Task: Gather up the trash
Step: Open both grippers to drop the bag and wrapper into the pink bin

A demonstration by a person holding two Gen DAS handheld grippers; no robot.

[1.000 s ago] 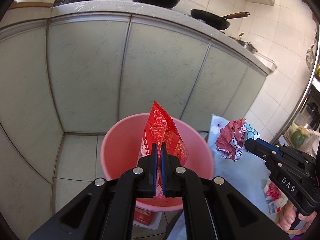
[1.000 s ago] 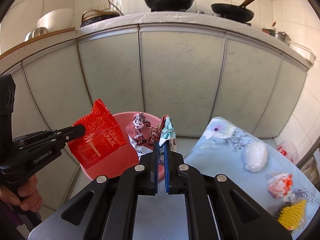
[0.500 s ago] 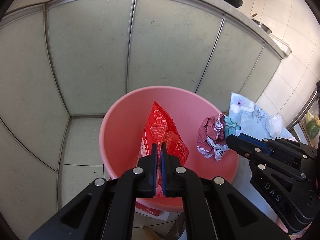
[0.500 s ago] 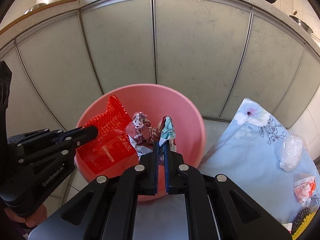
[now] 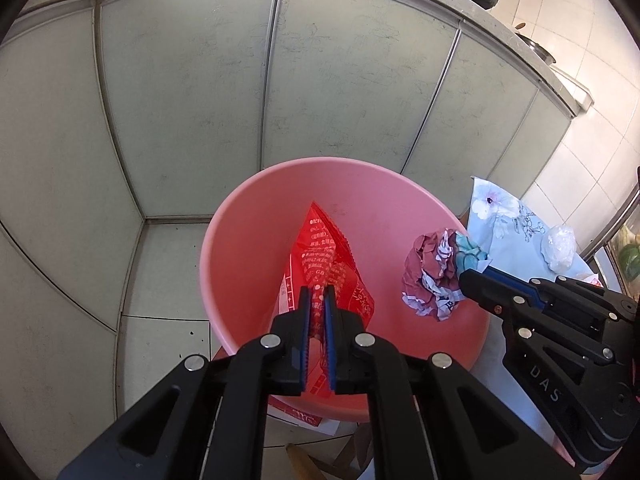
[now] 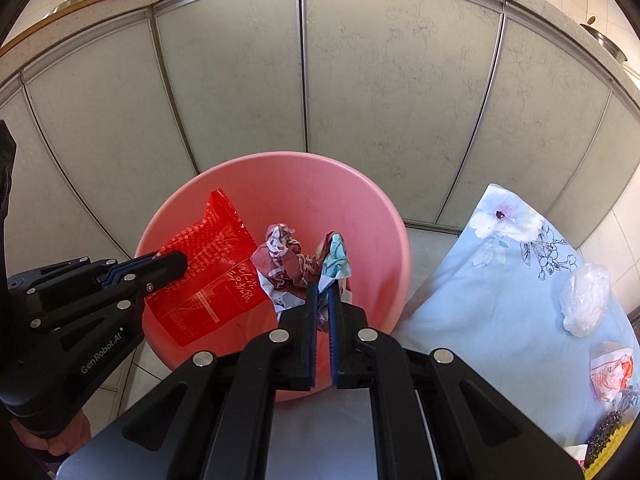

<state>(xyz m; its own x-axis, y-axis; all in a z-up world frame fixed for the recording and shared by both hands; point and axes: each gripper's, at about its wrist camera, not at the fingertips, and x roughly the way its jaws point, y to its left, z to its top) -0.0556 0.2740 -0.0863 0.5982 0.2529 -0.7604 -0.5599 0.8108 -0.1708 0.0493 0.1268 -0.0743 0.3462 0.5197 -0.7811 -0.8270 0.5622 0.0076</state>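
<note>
Left wrist view, left tool (image 5: 317,294) clamping red wrapper (image 5: 326,258), right tool (image 6: 324,290) clamping crumpled paper (image 6: 294,264), both over pink bucket (image 5: 240,240)

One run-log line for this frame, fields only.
left: shut on red wrapper | right: shut on crumpled paper | both over pink bin | not released

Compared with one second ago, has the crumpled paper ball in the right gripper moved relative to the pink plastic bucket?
Yes. The crumpled paper ball was right of the pink plastic bucket, over the cloth; now it hangs inside the rim, clamped by the right gripper.
</note>
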